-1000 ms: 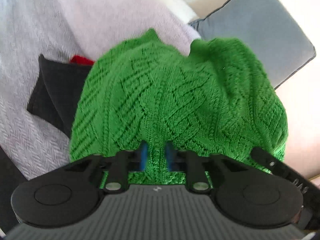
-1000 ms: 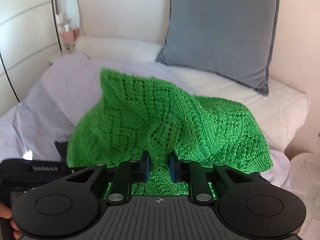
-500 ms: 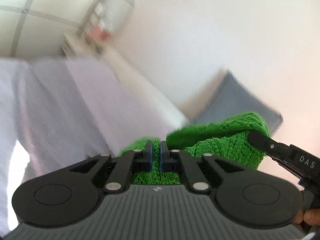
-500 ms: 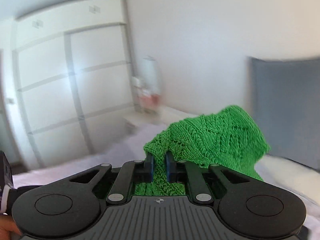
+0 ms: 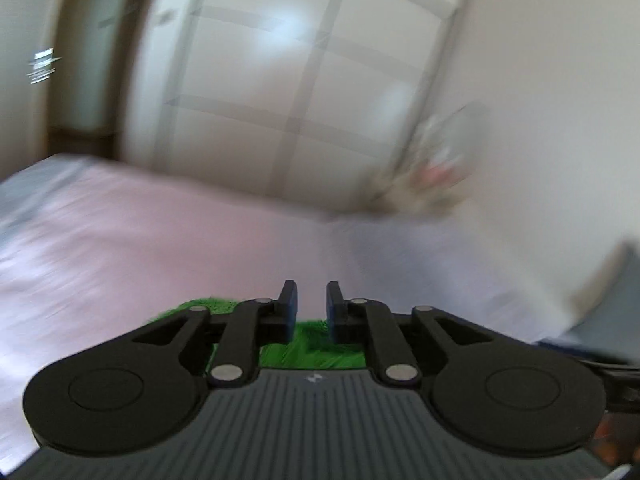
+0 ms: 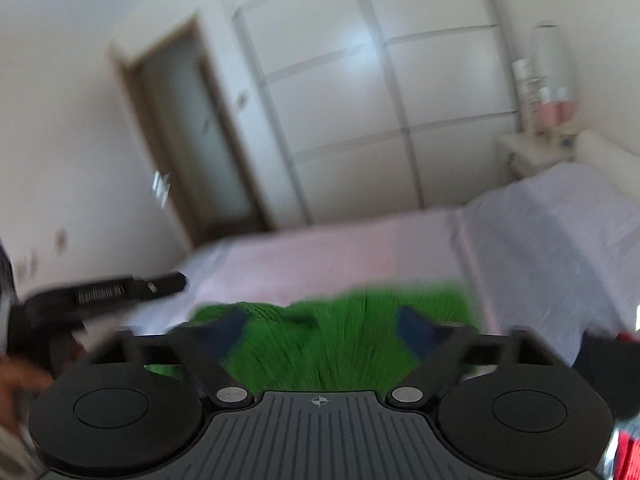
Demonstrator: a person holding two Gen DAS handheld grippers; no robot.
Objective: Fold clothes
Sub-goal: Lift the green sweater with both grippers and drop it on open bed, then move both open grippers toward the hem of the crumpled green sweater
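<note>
Left wrist view: left gripper (image 5: 307, 306) level over the bed (image 5: 160, 240), fingers a narrow gap apart and holding nothing; green knit sweater (image 5: 312, 344) lies beneath them.

Right wrist view: right gripper (image 6: 326, 332) fingers spread wide, empty, low over the sweater, which lies bunched on the bed. Frame blurred; fold state unreadable. Judgement: garment lies released, between grasps. Next move needs a clear edge or corner to pinch.

Pale lilac bed (image 6: 400, 248), green knit sweater (image 6: 360, 320) lying on it
</note>
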